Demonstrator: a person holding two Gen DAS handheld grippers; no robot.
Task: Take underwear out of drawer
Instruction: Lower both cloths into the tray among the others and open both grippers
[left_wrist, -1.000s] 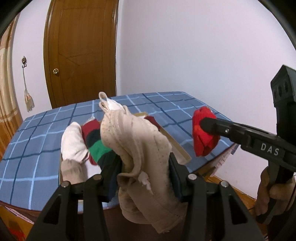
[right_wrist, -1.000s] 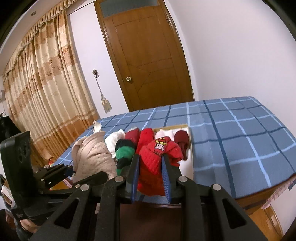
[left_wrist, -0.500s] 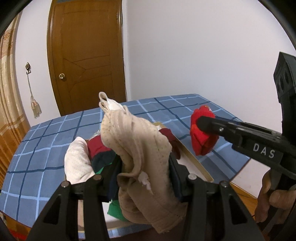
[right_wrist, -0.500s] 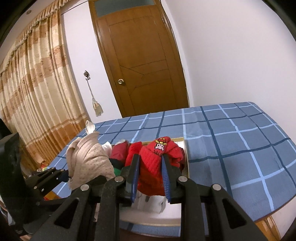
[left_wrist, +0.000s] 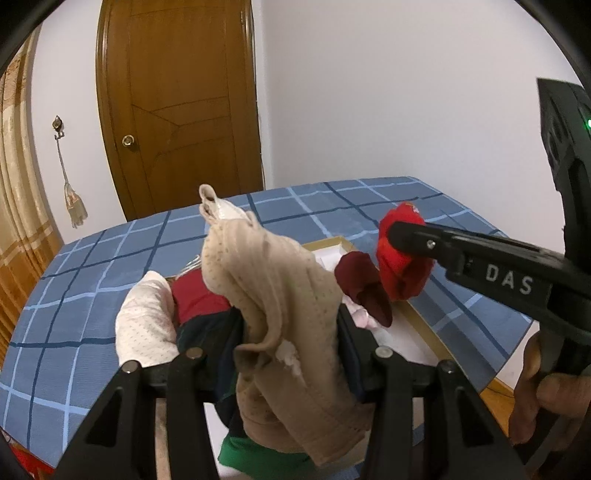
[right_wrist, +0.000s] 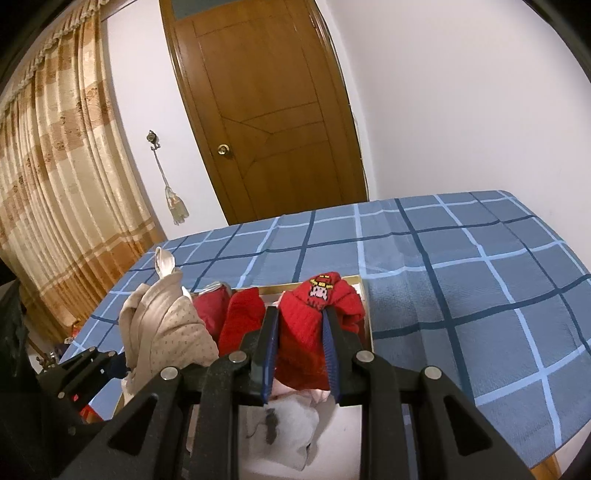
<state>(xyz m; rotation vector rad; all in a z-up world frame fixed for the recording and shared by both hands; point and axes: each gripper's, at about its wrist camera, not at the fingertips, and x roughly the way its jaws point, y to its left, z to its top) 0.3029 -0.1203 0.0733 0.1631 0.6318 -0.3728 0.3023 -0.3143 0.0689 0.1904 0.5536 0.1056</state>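
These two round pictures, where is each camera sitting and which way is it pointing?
Left wrist view: rides the left claw, looking along its fingers at the beige dotted underwear it grips; a hand shows at right.
Right wrist view: rides the right claw, looking along its fingers at the red knitted garment it grips; no hand shows.
Shared: blue checked bedcover, shallow white drawer, brown wooden door, each other's claw.

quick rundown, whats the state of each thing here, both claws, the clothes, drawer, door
left claw: shut on beige underwear
right claw: shut on red underwear
drawer: open, clothes inside
white garment: lying in drawer
door: closed
curtain: drawn
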